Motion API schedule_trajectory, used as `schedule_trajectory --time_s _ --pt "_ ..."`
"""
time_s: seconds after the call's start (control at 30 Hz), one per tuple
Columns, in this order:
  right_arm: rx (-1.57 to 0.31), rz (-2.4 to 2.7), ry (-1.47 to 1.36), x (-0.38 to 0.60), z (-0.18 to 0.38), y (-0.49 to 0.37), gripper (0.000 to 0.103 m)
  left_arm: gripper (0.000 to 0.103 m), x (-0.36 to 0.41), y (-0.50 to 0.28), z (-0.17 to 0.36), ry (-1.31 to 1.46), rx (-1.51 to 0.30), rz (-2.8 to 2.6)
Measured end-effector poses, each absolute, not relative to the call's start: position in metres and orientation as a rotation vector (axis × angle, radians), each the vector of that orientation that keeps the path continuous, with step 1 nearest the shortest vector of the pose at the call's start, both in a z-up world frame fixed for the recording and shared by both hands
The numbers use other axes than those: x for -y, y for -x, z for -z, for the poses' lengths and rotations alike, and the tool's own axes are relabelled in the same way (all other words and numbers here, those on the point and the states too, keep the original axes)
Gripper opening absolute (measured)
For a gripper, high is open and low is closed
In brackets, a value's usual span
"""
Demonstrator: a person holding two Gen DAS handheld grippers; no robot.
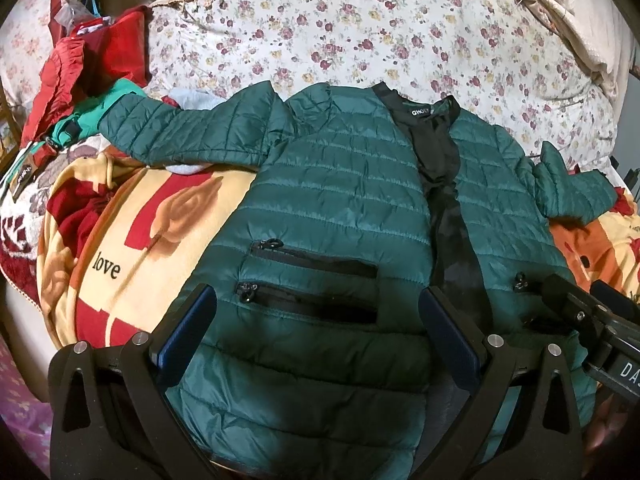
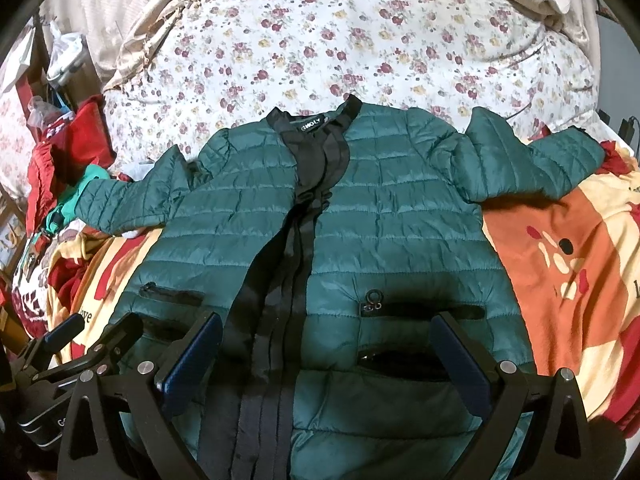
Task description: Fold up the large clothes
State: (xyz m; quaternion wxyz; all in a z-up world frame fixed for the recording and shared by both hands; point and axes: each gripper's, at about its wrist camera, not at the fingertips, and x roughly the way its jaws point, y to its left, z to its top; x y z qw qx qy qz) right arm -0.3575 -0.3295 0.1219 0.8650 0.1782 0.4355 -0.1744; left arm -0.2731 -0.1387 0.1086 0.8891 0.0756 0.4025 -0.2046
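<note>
Jacket (image 1: 344, 200) lies face up and spread flat on the blanket (image 1: 132, 240), collar toward 12 o'clock, hem at 6 o'clock beneath both claws. Left claw (image 1: 316, 320) gapes wide over the left front panel, holding nothing; right claw (image 2: 326, 344) gapes likewise over the right panel. Left sleeve (image 1: 176, 128) stretches toward 9 o'clock, nearer the left claw; right sleeve (image 2: 536, 160) toward 3 o'clock.

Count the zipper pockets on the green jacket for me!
4. Two stacked on one front panel, two stacked on the other. The tongs may hide more lower down.
</note>
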Motion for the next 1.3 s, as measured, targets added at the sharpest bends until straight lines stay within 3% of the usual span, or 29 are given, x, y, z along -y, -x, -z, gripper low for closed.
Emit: schedule_trajectory --time_s 1.3 --pt "-0.895 0.388 -0.369 0.338 -0.113 0.358 0.103 0.102 0.142 0.272 -0.098 -0.161 -0.847 0.428"
